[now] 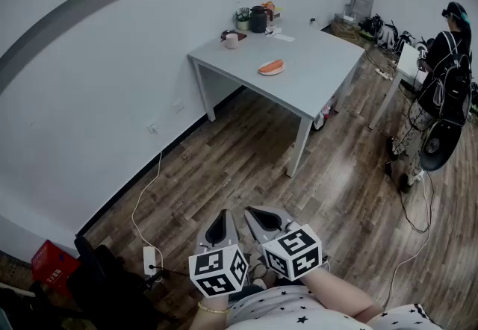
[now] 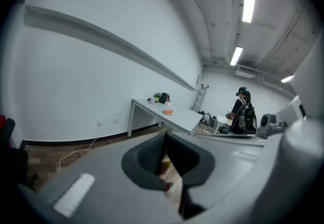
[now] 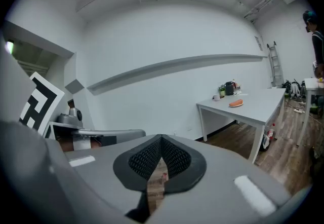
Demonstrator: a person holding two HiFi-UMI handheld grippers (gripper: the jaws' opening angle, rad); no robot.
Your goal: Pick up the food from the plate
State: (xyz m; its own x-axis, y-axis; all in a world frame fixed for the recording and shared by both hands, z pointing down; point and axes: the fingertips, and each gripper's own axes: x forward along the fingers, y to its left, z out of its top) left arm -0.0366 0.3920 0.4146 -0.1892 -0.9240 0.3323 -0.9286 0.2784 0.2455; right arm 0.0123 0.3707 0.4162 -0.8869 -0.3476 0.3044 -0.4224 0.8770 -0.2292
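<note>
An orange piece of food (image 1: 272,66) lies on a small white plate (image 1: 270,72) near the middle of a grey table (image 1: 314,75), far ahead of me. It also shows small in the left gripper view as the food (image 2: 168,112) and in the right gripper view as the food (image 3: 236,103). My left gripper (image 1: 222,212) and right gripper (image 1: 251,210) are held side by side close to my body, over the wooden floor. The left gripper (image 2: 164,136) is shut with nothing in it. The right gripper (image 3: 161,138) is shut and empty too.
A mug (image 1: 232,41), a black jug (image 1: 258,19) and a small plant (image 1: 242,19) stand at the table's far end. A person with a backpack (image 1: 447,78) stands at the right by a white table (image 1: 408,61). A power strip (image 1: 149,257), a red crate (image 1: 52,266) and a black chair (image 1: 104,284) sit near the wall at left.
</note>
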